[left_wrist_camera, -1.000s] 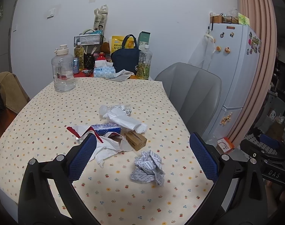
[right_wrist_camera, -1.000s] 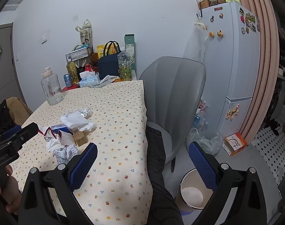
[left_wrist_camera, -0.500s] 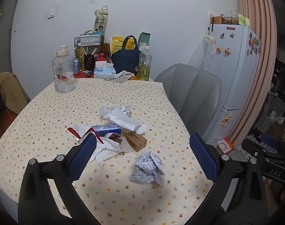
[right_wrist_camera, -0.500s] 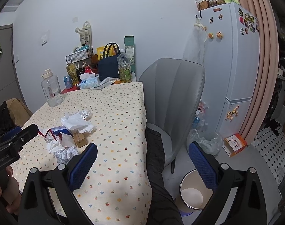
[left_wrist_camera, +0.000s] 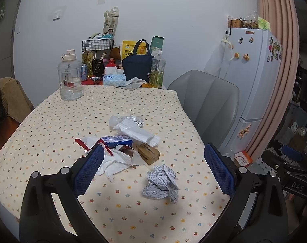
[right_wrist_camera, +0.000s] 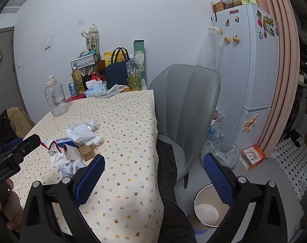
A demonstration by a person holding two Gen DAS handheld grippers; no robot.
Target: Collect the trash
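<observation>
Trash sits mid-tabletop (left_wrist_camera: 52, 121): a crumpled paper ball (left_wrist_camera: 161, 182) nearest me, a small brown box (left_wrist_camera: 149, 154) and white wrappers (left_wrist_camera: 137, 131) just behind. My left claw (left_wrist_camera: 153, 168) hangs above the ball, spread wide and empty. Right claw (right_wrist_camera: 153, 180), equally wide and empty, hovers off the edge, over a bin (right_wrist_camera: 206, 210) on the floor.

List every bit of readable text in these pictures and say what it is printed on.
"nick": blue tissue box, first letter hidden.
"DAS": black gripper body at the left view's right edge.
Yellow pouch, tall paper bag, brown carton, crumpled printed paper: print too small or blurred to read.
</observation>
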